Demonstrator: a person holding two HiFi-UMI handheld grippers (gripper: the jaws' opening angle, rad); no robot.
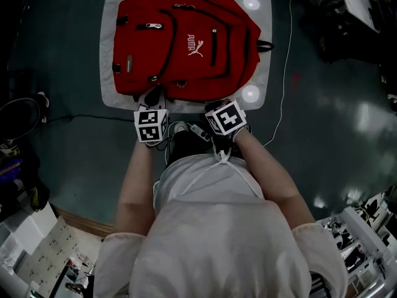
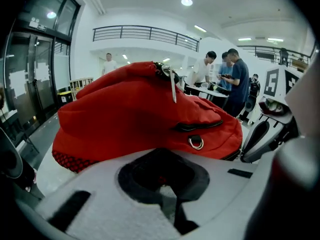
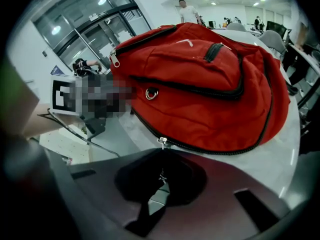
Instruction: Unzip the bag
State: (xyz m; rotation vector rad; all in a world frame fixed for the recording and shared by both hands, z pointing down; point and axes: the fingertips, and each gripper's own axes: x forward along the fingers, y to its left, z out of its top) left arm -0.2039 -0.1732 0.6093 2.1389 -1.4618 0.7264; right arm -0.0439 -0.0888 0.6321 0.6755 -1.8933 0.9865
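1. Head view: a red bag (image 1: 186, 48) lies flat on a white table (image 1: 109, 73). Its bottom edge faces the person, and both tongs are at that near edge.
2. Right gripper view: the right tongs (image 3: 157, 184) are closed. The thin zipper pull (image 3: 161, 143) hangs from the bag's long black zip down between their tips, so they appear to be holding it.
3. Left gripper view: the left tongs (image 2: 172, 204) are closed too, tips pressed together against the bag's lower corner. A speck of red shows in the hollow behind the tips. I cannot tell whether any fabric is actually pinched.
4. Slipping is a risk. The pull is small and held only at its end, so a sharp tug could pop it out of the right tongs.
5. Dragging is a risk. If the left tongs do not really hold the bag, pulling the zip would probably slide the whole bag across the smooth table rather than open it.
6. Jamming is a risk. The zip curves around soft, slack fabric. Pulling at an angle to the track could catch cloth in the slider.
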